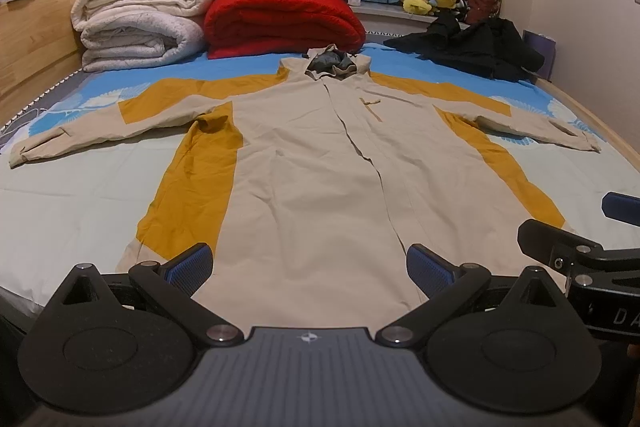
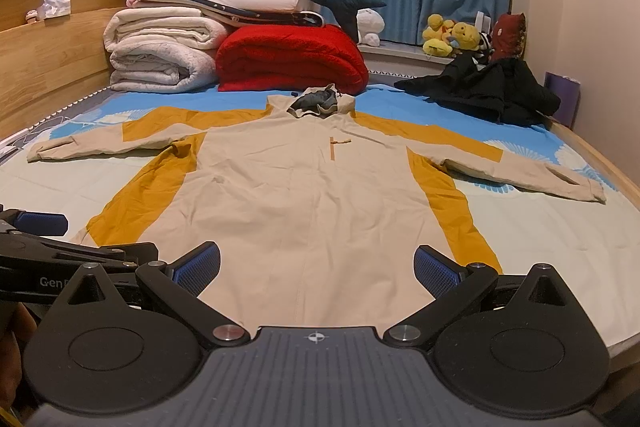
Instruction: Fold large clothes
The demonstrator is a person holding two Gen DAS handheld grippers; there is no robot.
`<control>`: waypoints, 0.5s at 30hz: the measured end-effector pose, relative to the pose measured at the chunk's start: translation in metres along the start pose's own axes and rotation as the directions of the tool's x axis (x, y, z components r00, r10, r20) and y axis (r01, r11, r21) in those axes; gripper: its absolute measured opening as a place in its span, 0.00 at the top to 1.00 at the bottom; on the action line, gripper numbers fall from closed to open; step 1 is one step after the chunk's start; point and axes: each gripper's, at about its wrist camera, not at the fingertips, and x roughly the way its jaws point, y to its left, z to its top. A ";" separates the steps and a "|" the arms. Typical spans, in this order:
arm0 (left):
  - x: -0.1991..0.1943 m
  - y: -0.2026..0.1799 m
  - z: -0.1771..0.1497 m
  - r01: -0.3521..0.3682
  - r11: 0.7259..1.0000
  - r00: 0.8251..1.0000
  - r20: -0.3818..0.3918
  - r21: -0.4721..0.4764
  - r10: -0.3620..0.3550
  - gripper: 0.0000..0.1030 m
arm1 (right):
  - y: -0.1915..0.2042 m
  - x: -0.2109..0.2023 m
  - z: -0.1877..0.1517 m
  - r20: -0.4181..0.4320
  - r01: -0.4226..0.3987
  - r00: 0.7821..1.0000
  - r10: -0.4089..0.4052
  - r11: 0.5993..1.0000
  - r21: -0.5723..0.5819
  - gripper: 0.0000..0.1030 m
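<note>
A large beige hooded jacket [image 1: 304,167] [image 2: 312,195] with mustard-yellow side panels lies flat and face up on the bed, sleeves spread out left and right, hood at the far end. My left gripper [image 1: 310,267] hovers over the jacket's hem, wide open, nothing between its blue pads [image 1: 192,267]. My right gripper [image 2: 316,269] is likewise wide open over the hem, a little further right, its pads [image 2: 436,273] empty. Each gripper shows at the edge of the other's view.
Folded white blankets [image 1: 136,23] and a red blanket [image 1: 280,17] are stacked at the head of the bed with a plush shark on top. A black garment [image 1: 476,45] lies at the far right. A wooden bed frame [image 1: 36,39] borders the left; plush toys sit on the window sill.
</note>
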 end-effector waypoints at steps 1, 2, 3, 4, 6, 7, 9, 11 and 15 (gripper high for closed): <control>0.000 0.000 0.000 0.000 1.000 1.000 0.000 -0.001 0.000 0.00 | 0.000 0.000 0.000 0.000 0.000 1.000 0.000 1.000 0.000 0.01; 0.000 0.000 0.000 0.000 1.000 1.000 0.000 -0.001 0.000 0.00 | 0.000 0.000 0.000 0.000 0.000 1.000 0.000 1.000 0.000 0.01; 0.000 0.000 0.000 0.000 1.000 1.000 0.000 -0.001 0.000 0.00 | 0.000 0.000 0.000 0.000 0.000 1.000 0.000 1.000 0.000 0.01; 0.000 0.000 0.000 0.001 1.000 1.000 0.000 -0.001 -0.001 0.00 | 0.000 0.000 0.000 0.000 0.001 1.000 -0.001 1.000 0.000 0.01; -0.001 0.000 0.000 0.001 1.000 1.000 -0.001 0.000 -0.001 0.00 | 0.000 0.000 0.000 0.001 0.001 1.000 -0.001 1.000 -0.001 0.01; -0.001 0.000 0.000 0.001 1.000 1.000 0.000 0.000 -0.001 0.00 | 0.000 0.000 0.000 0.001 0.000 1.000 0.000 1.000 -0.001 0.01; 0.000 0.000 0.000 0.001 1.000 1.000 0.000 -0.001 -0.001 0.00 | 0.000 0.000 0.000 0.001 0.001 1.000 -0.001 1.000 -0.001 0.01; 0.000 0.000 0.000 0.000 1.000 1.000 -0.001 -0.003 0.000 0.00 | 0.000 0.000 0.000 0.001 0.001 1.000 -0.001 1.000 -0.002 0.01; 0.000 0.000 0.000 0.000 1.000 1.000 0.000 -0.003 0.000 0.00 | 0.000 0.000 0.000 0.001 0.001 1.000 -0.001 1.000 -0.002 0.01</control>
